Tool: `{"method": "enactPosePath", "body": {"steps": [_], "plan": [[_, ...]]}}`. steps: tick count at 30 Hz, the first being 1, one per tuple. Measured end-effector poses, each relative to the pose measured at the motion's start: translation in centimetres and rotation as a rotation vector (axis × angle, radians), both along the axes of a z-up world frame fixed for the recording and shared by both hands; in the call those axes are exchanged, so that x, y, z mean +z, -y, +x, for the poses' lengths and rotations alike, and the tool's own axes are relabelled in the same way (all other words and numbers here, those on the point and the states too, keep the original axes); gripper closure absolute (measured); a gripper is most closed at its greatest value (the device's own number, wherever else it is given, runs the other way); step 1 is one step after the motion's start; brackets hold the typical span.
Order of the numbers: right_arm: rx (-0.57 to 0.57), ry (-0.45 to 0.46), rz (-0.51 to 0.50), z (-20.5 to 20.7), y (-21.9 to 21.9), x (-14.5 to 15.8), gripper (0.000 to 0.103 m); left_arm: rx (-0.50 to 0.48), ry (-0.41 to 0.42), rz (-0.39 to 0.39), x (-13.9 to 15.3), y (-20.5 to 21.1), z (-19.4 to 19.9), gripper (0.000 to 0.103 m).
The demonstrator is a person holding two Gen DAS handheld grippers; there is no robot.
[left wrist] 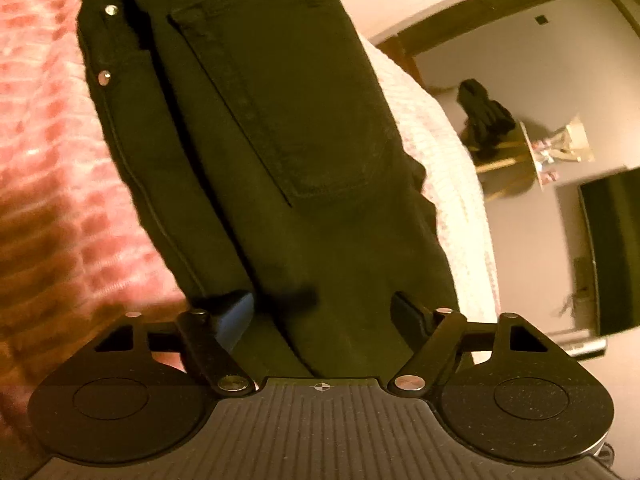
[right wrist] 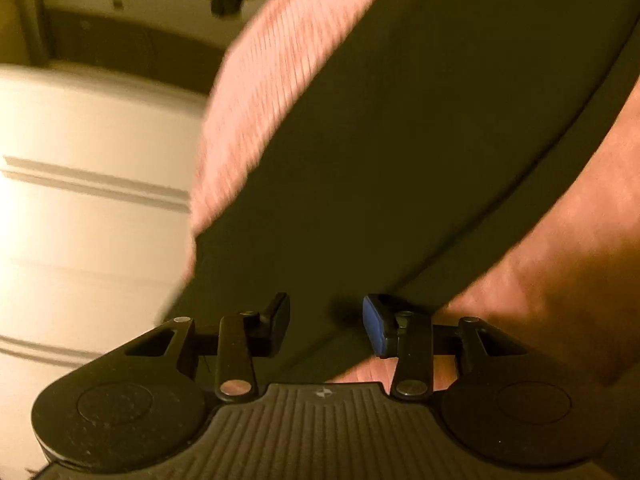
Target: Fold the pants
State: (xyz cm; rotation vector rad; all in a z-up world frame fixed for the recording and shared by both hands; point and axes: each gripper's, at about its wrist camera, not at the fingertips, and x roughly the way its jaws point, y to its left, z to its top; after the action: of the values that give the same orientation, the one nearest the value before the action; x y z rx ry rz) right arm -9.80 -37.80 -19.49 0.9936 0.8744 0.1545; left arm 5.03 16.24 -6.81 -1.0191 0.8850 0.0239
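Dark pants (left wrist: 280,128) lie on a pink-red textured bedspread (left wrist: 52,168). In the left wrist view I see the waist end with a back pocket and two metal rivets. My left gripper (left wrist: 324,308) is open, its fingers straddling the pants' near part. In the right wrist view a leg of the pants (right wrist: 400,140) runs across the bedspread (right wrist: 580,240). My right gripper (right wrist: 326,320) is open just above the leg's near end, with the cloth between and under its fingers.
The bed's edge falls away to the right in the left wrist view, beyond a pale blanket (left wrist: 440,152). A dark screen (left wrist: 612,252), a small table with dark clothes (left wrist: 484,116) and a white door (right wrist: 88,200) stand beyond the bed.
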Motion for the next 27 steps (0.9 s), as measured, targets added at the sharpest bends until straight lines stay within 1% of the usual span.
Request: {"method": "enactPosePath", "body": {"steps": [1,2,3,4,5,7,8,9,10,11,12,14,15,16,17,19,20,22,24,25,27], "plan": [[0.006,-0.011,-0.022,0.4,-0.6,-0.3,0.066,0.007,0.001,-0.013,-0.2,-0.1,0.1,0.026],[0.015,0.007,-0.051,0.8,-1.1,-0.2,0.066,0.016,-0.002,-0.025,-0.4,-0.2,0.3,0.027],[0.019,0.019,-0.068,1.1,-1.5,0.2,0.066,0.021,-0.004,-0.031,-0.6,-0.3,0.4,0.031],[0.014,0.021,-0.068,1.8,-1.1,0.3,0.066,0.025,-0.004,-0.03,-0.7,-0.3,0.5,0.034],[-0.002,0.016,-0.046,2.3,-0.6,0.1,0.066,0.029,-0.004,-0.026,-0.7,-0.4,0.6,0.036],[-0.037,0.006,0.015,2.7,-0.3,-0.6,0.067,0.04,-0.009,-0.018,-0.9,-0.4,0.8,0.048],[-0.053,0.011,0.044,3.0,-0.2,-1.0,0.067,0.047,-0.014,-0.018,-1.1,-0.5,0.9,0.052],[-0.063,0.01,0.058,3.3,-0.2,-1.2,0.073,0.056,-0.015,-0.022,-1.3,-0.6,1.0,0.059],[-0.071,0.005,0.059,3.4,-0.4,-1.5,0.08,0.064,-0.023,-0.027,-1.5,-0.8,1.0,0.069],[-0.076,0.006,0.054,3.5,-0.8,-1.7,0.085,0.076,-0.033,-0.03,-1.8,-0.9,1.0,0.078],[-0.077,0.01,0.049,3.4,-0.8,-2.0,0.09,0.092,-0.045,-0.041,-2.0,-1.2,0.9,0.089],[-0.075,0.02,0.039,3.6,-0.8,-2.0,0.091,0.111,-0.05,-0.087,-2.5,-1.6,0.7,0.089],[-0.075,0.023,0.036,3.7,-1.1,-1.9,0.093,0.113,-0.047,-0.097,-2.5,-1.7,0.6,0.091],[-0.073,0.029,0.03,3.9,-1.1,-1.8,0.094,0.113,-0.04,-0.096,-2.5,-1.7,0.5,0.095],[-0.071,0.038,0.02,3.9,-1.2,-1.6,0.095,0.11,-0.026,-0.086,-2.2,-1.6,0.4,0.096],[-0.063,0.062,-0.013,1.9,-1.4,-2.0,0.098,0.099,0.01,-0.062,-1.4,-1.4,0.0,0.099],[-0.059,0.083,-0.039,0.9,-1.3,-1.5,0.098,0.092,0.04,-0.048,-0.6,-1.3,-0.3,0.099],[-0.049,0.122,-0.089,-0.1,-1.5,-0.4,0.098,0.077,0.094,-0.014,1.0,-0.9,-1.4,0.1],[-0.036,0.139,-0.146,-0.5,-1.9,0.3,0.099,0.059,0.113,0.035,2.4,-0.2,-2.5,0.1],[-0.027,0.129,-0.173,-0.6,-2.1,0.3,0.099,0.05,0.119,0.072,3.0,0.3,-3.0,0.1],[-0.005,0.082,-0.227,-0.1,-2.8,-0.2,0.099,0.035,0.084,0.178,3.8,1.6,-3.5,0.099]]}}
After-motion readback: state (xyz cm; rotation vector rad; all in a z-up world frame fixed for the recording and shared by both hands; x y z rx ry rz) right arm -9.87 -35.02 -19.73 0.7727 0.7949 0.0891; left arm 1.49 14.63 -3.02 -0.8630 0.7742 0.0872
